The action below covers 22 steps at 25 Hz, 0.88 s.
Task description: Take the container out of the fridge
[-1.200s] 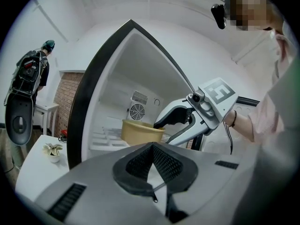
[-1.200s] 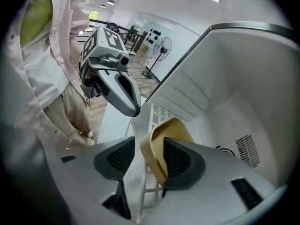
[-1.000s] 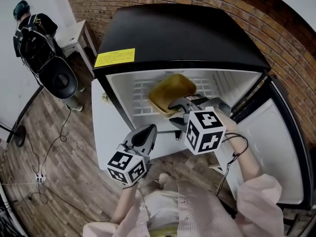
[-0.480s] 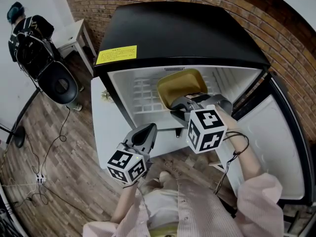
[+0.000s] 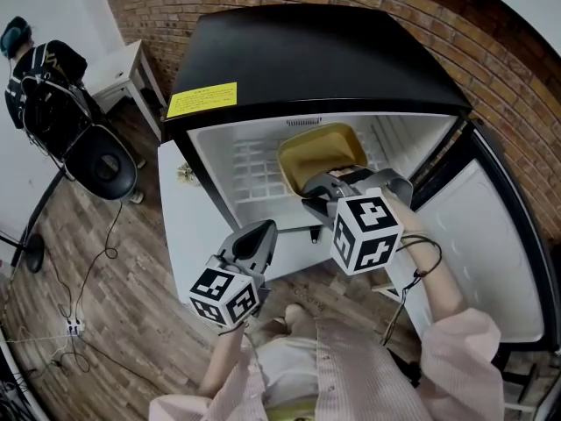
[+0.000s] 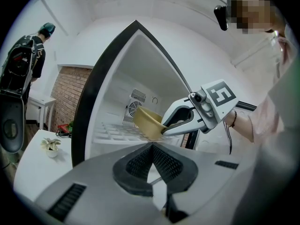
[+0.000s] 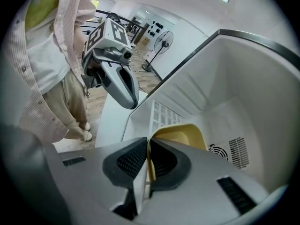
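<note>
- Since my right gripper (image 5: 307, 189) has just been closing on the container (image 5: 320, 147) rim alone, I judge it may pivot and drop.
- My left gripper (image 5: 266, 229): jaws together, empty.

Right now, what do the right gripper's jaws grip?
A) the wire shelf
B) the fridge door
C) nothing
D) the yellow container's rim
D: the right gripper has just been closing its jaws, which now pinch the yellow container by its rim inside the fridge.

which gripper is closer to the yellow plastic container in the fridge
Right. The right gripper, whose jaws have just been closing, clamps the rim of the yellow plastic container; the left gripper hangs shut outside the fridge.
</note>
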### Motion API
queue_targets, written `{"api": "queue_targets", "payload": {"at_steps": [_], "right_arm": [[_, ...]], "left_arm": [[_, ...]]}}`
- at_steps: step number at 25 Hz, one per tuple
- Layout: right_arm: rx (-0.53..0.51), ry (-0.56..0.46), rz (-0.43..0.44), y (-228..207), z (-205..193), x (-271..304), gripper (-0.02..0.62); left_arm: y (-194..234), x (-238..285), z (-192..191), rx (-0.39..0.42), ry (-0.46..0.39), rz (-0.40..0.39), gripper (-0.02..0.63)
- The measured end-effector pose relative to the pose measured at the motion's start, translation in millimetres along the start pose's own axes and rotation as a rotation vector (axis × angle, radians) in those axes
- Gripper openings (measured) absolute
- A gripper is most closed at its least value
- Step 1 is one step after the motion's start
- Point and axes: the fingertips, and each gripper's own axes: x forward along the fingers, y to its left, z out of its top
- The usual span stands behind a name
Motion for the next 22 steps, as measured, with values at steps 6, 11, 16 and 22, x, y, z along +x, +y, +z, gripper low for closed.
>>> {"api": "queue_targets", "payload": {"at_steps": [6,11,16,22], "right_arm": [[0.021,0.012,-0.01,5,0,-8,0.028],[0.051,0.021,-0.014,13,1,-13,0.028],[0.085,0.029,-0.026,24,4,-17,0.028],[0.121,0.034,-0.031,42,11,-24,0.028]], "left_arm": [[-5,0,1,0.0,0.01,-0.025,-0.011],[-8,-6,2,0.004,0.018,-0.04,-0.011],[-8,-16,-2,0.007,0.029,-0.05,-0.011],[-17,-28,-11,0.013,0.049,-0.077,-0.011]]}}
